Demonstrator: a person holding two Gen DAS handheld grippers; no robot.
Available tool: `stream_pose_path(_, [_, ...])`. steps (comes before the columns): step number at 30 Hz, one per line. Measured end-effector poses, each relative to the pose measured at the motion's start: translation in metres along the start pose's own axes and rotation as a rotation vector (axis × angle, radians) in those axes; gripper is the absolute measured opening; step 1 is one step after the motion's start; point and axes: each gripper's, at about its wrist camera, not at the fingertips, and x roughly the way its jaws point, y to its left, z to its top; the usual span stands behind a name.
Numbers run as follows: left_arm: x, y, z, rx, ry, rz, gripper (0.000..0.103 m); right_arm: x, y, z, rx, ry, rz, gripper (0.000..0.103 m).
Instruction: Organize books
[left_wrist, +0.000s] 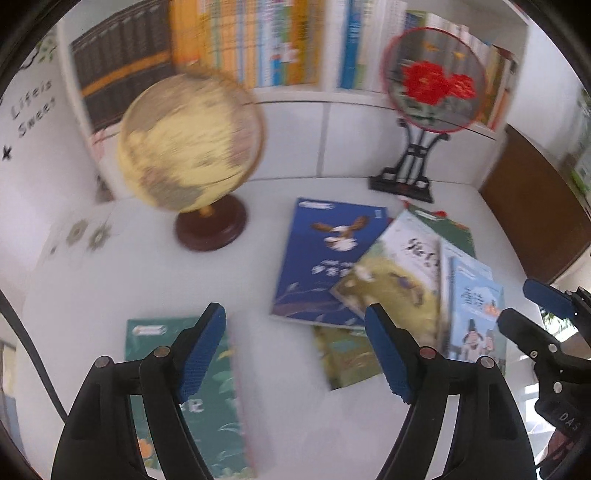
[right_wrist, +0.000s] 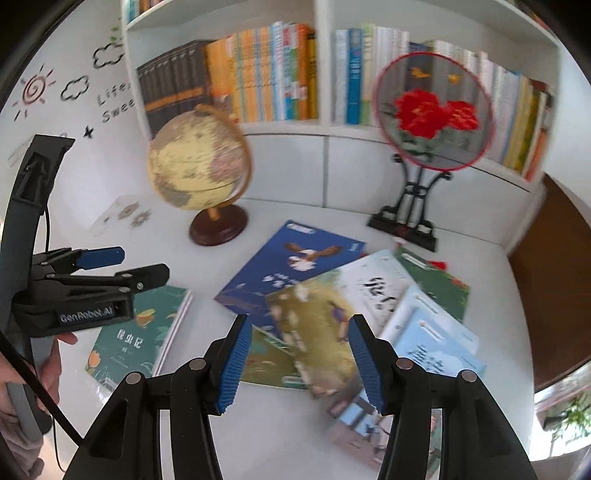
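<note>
Several thin picture books lie on a white desk (left_wrist: 288, 406). A green book (left_wrist: 207, 406) lies alone at the lower left, partly under my left finger. A dark blue book with a bird (left_wrist: 317, 266) lies at the middle. It touches a loose, overlapping pile: an olive book (right_wrist: 317, 325), a white one and a light blue one (right_wrist: 432, 343). My left gripper (left_wrist: 295, 350) hangs open above the bare desk between the green book and the pile. My right gripper (right_wrist: 301, 363) hovers open over the olive book, holding nothing. Each gripper also shows in the other's view: left gripper (right_wrist: 144, 263), right gripper (left_wrist: 515, 303).
A cream globe (left_wrist: 192, 147) on a dark red base stands at the back left. A round fan with red flowers (left_wrist: 432, 79) on a black stand is at the back right. Behind them a white shelf (right_wrist: 325, 125) holds upright books. A brown panel (left_wrist: 535, 214) borders the right.
</note>
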Motion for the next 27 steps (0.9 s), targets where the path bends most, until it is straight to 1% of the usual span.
stream_pose_path(4, [0.001,-0.032,0.007,0.047,-0.02,0.016,0.077,-0.01,-0.023,-0.005,0.042,-0.032,-0.02,0.054])
stream_pose_path(6, [0.005,-0.046,0.01,0.064,-0.015,0.01,0.08,-0.012,-0.033,-0.009,0.051,-0.04,-0.036,0.059])
stream_pose_path(8, [0.01,-0.057,0.01,0.069,-0.003,-0.001,0.082,-0.013,-0.043,-0.013,0.066,-0.048,-0.049,0.067])
stream_pose_path(11, [0.021,-0.07,0.009,0.07,0.035,-0.026,0.082,-0.011,-0.06,-0.02,0.111,-0.048,-0.048,0.071])
stream_pose_path(13, [0.03,-0.077,0.005,0.068,0.062,-0.038,0.082,-0.008,-0.074,-0.028,0.153,-0.03,-0.04,0.071])
stream_pose_path(17, [0.043,-0.089,-0.003,0.087,0.087,-0.05,0.082,0.0,-0.099,-0.052,0.235,0.02,-0.025,0.071])
stream_pose_path(19, [0.049,-0.099,-0.008,0.125,0.11,-0.052,0.082,0.005,-0.111,-0.066,0.272,0.056,-0.033,0.071])
stream_pose_path(21, [0.054,-0.109,-0.012,0.164,0.12,-0.041,0.082,0.012,-0.122,-0.08,0.311,0.101,-0.023,0.071])
stream_pose_path(27, [0.075,-0.145,-0.023,0.236,0.178,-0.053,0.082,0.026,-0.144,-0.102,0.394,0.162,-0.021,0.071])
